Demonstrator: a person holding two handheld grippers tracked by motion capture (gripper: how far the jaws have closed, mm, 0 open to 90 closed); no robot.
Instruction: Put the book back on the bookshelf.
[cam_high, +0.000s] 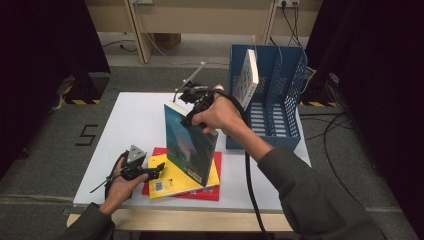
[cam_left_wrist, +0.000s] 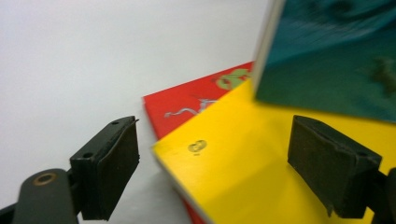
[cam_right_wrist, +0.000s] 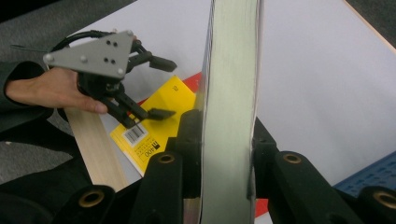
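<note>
The left hand-held gripper (cam_high: 150, 171) stands wide open, empty, astride the yellow book's (cam_high: 172, 182) edge on the bench (cam_high: 130, 120). The right hand-held gripper (cam_high: 192, 116) clamps the teal book (cam_high: 189, 145) upright over the stack; its lower corner could snag, dragging the books below.

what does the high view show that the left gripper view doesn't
High view alone: the blue file rack with a book leaning inside it, and the right gripper clamping the teal book upright. Left gripper view alone: the left gripper seen close, jaws open around the yellow book's corner. Both share the yellow book, the red book beneath it, the teal book and the white table.
</note>
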